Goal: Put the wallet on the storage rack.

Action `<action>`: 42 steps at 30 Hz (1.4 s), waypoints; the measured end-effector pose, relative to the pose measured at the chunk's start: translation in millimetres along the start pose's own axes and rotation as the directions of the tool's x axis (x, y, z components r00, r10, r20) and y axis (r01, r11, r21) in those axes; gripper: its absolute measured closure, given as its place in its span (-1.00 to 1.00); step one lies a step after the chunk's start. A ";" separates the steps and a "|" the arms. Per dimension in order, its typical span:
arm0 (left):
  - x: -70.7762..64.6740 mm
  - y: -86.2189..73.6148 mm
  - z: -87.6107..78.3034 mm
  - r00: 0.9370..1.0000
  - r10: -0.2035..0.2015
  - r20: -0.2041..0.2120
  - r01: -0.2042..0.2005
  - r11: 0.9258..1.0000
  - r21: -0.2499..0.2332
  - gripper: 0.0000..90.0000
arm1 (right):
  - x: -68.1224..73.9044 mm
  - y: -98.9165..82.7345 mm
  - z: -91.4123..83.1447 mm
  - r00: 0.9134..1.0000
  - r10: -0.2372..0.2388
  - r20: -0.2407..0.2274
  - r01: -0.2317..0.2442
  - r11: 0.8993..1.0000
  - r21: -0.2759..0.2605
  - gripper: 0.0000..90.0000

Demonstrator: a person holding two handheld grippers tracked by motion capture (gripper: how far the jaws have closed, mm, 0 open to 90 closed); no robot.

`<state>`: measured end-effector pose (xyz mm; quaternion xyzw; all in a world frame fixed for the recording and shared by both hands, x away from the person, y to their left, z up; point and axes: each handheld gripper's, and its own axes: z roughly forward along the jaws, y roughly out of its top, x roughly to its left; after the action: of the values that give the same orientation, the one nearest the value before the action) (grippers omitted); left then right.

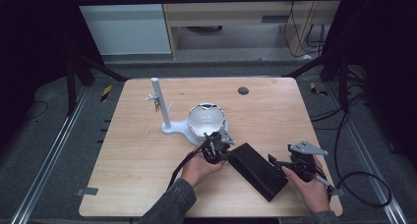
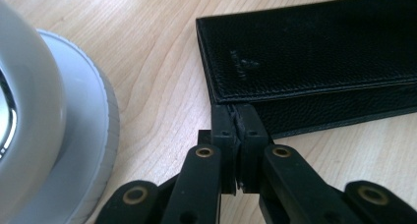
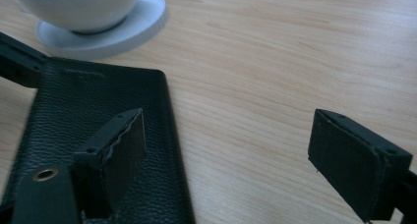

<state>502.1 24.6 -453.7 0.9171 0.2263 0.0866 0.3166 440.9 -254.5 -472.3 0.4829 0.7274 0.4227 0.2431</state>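
A long black leather case (image 1: 255,170) lies slantwise on the wooden table (image 1: 275,111) near its front edge. My left gripper (image 1: 225,154) is at the case's left end. In the left gripper view its jaws are shut (image 2: 237,118), with the tips against the near corner of the case (image 2: 314,47). I cannot tell whether a thin edge is pinched between them. My right gripper (image 1: 278,163) sits at the case's right side. It is open wide (image 3: 231,135): one jaw hovers over the case (image 3: 98,91), the other over bare wood.
A white bowl (image 1: 206,118) rests on the round base of a white stand with an upright pole (image 1: 160,103), just behind the left gripper. The bowl (image 2: 29,111) and its base (image 3: 113,32) are close to the case. A small dark round hole (image 1: 243,91) is at the table's back.
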 end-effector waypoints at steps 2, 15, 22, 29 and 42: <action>-0.2 3.3 -2.4 1.000 0.000 0.001 0.000 1.000 -0.009 0.95 | 1.9 3.7 -5.1 1.000 -0.002 -0.012 0.002 1.000 -0.005 -0.67; -0.3 24.6 -6.8 1.000 -0.002 -0.006 0.002 0.999 -0.045 0.93 | 8.5 13.5 -29.2 0.997 -0.042 -0.065 0.043 0.999 0.013 -0.57; 1.0 37.6 -5.1 1.000 -0.003 -0.004 0.003 0.999 -0.055 0.92 | 12.1 27.5 -41.0 0.992 -0.092 -0.086 0.095 0.995 0.032 -0.45; 2.8 47.4 -2.0 1.000 0.003 -0.010 -0.003 0.999 -0.053 0.91 | 16.5 44.5 -46.1 0.983 -0.153 -0.099 0.161 0.983 0.085 -0.35; 5.8 54.6 7.9 1.000 -0.028 0.014 0.029 0.997 -0.076 0.90 | 27.1 57.1 -35.6 0.972 -0.183 -0.147 0.206 0.966 0.158 -0.38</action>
<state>529.2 -15.1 -426.0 0.9016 0.2338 0.0844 0.3539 430.9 -233.3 -403.6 0.3992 0.8196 0.3630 0.1924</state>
